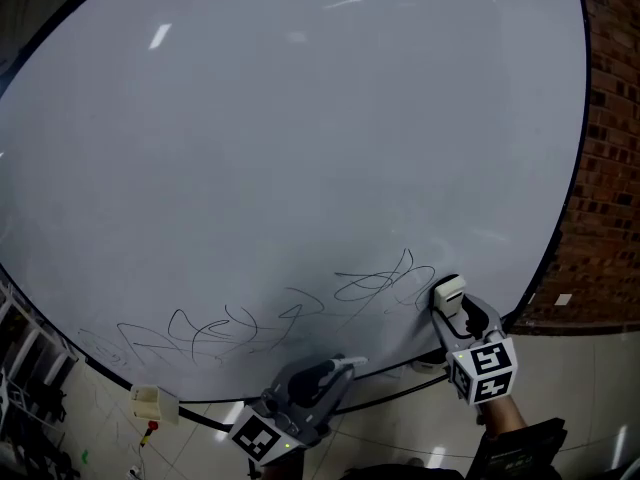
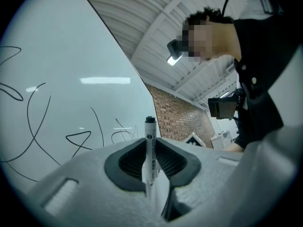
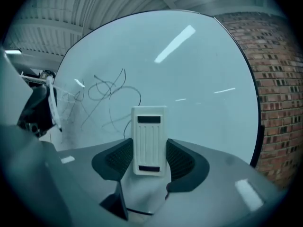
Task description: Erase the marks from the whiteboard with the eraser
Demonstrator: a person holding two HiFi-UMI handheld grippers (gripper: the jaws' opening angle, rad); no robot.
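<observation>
A large whiteboard (image 1: 300, 128) fills the head view, with thin black scribbles (image 1: 230, 330) along its lower edge. My right gripper (image 1: 452, 302) is shut on a white eraser (image 1: 449, 292), which sits at the right end of the scribbles (image 1: 385, 280). In the right gripper view the eraser (image 3: 149, 140) stands upright between the jaws, facing the board's marks (image 3: 109, 96). My left gripper (image 1: 335, 370) hangs below the board's lower edge, shut on a white marker (image 2: 150, 150) with a black cap.
A brick wall (image 1: 610, 168) borders the board on the right. A small white box (image 1: 152, 403) hangs below the board at lower left. A person in dark clothing (image 2: 260, 79) shows in the left gripper view.
</observation>
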